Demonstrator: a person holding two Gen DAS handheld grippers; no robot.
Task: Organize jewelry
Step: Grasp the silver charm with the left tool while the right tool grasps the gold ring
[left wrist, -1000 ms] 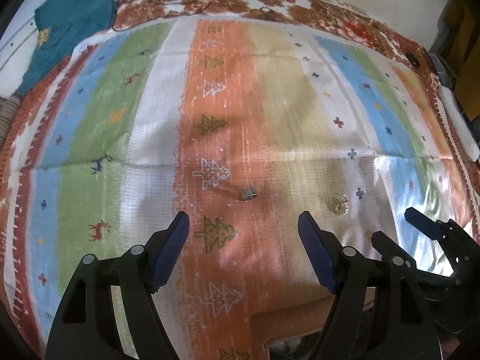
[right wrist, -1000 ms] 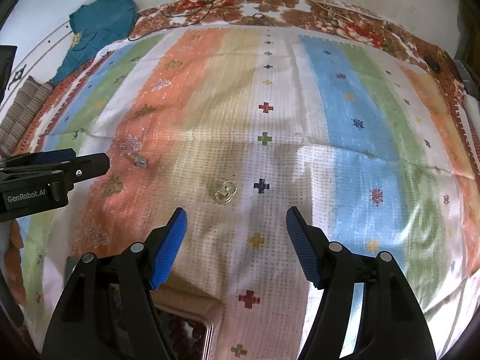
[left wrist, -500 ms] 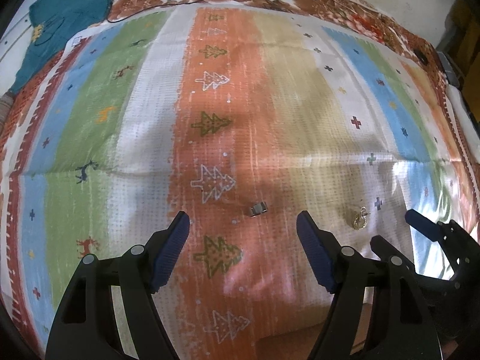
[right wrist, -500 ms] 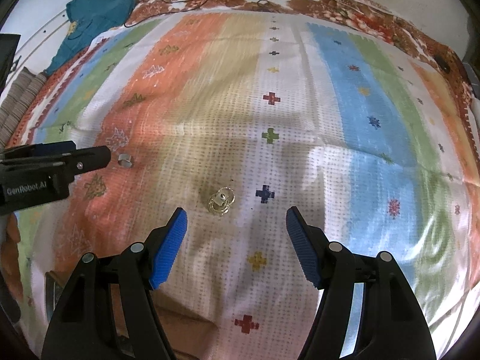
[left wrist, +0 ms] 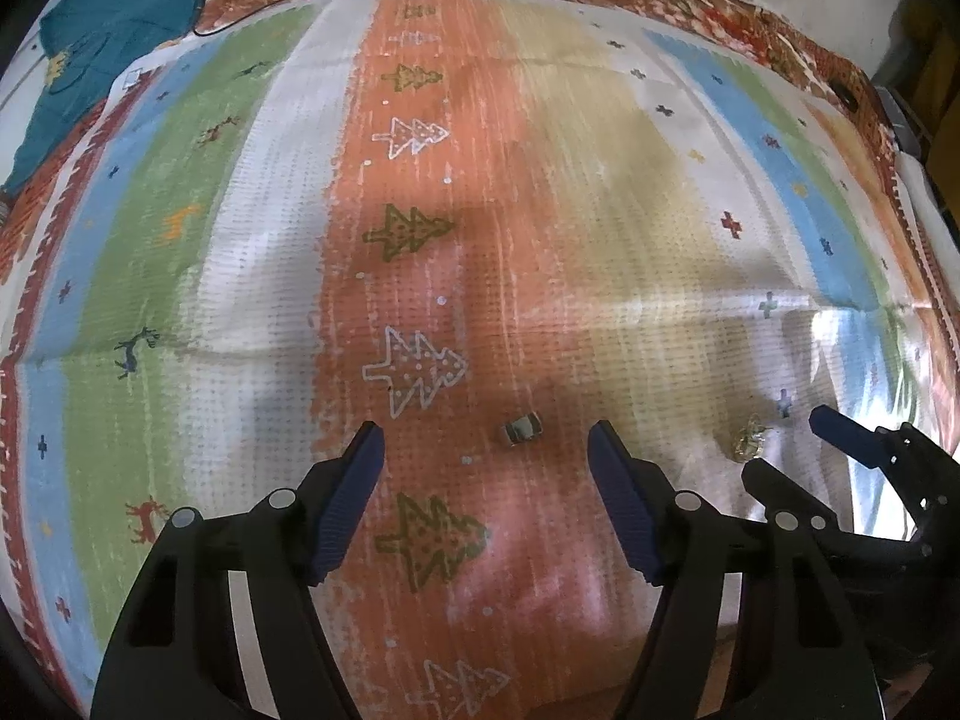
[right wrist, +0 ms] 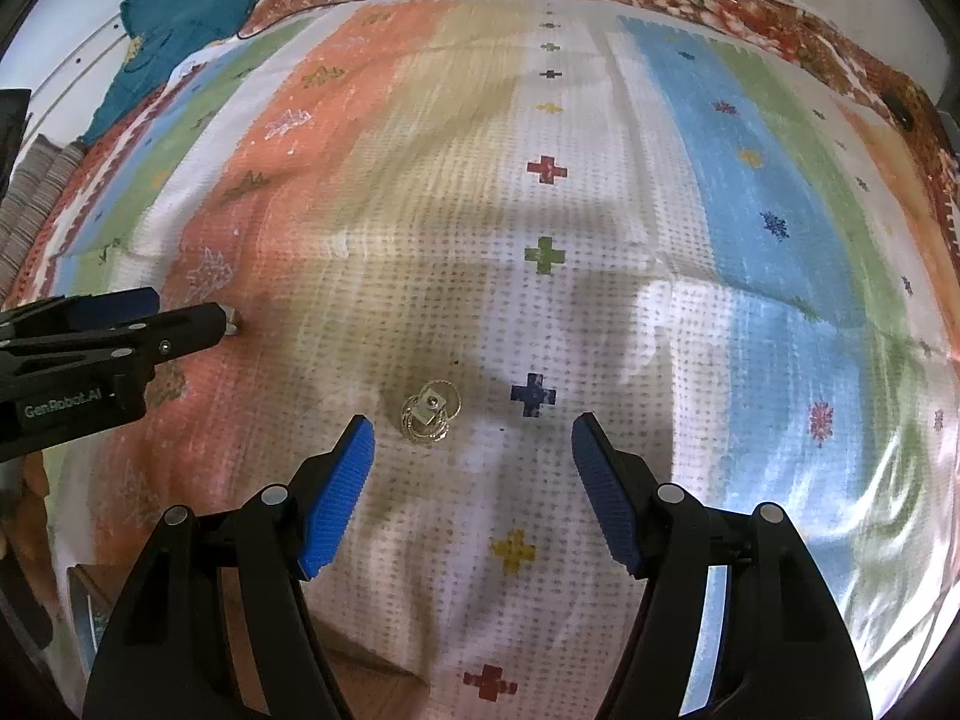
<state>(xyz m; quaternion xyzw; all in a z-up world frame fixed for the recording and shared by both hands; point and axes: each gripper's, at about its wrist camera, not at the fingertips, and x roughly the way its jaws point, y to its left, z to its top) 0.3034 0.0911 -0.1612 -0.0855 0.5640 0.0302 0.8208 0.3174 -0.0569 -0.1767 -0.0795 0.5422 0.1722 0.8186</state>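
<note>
— Blue pads on both grippers stand wide apart, nothing between them. Left gripper (left wrist: 486, 459) first: what lies ahead of it?

— A small silver ring (left wrist: 521, 429), flat on the orange stripe of the cloth (left wrist: 252, 276), just beyond the fingertips and a little toward the right pad. It is not yet between the fingers, as far as I can judge.

— And the right gripper (right wrist: 473, 449)?

— Released too. The gold earring (right wrist: 429, 414) sits on the white stripe just past its tips, nearer the left pad (right wrist: 336, 495) than the right one.

— Long axis?

— The earring's loops run roughly along the line of approach, slightly tilted. The ring looks turned with its band crosswise, though blur makes that uncertain.

— Which tool for which piece?

— Each has its own. From the right wrist view, the ring (right wrist: 233, 319) peeks out at the left gripper's tip (right wrist: 204, 324), well apart from the earring. I'd say each needs a short forward reach, with a slight sideways correction, before closing.
</note>
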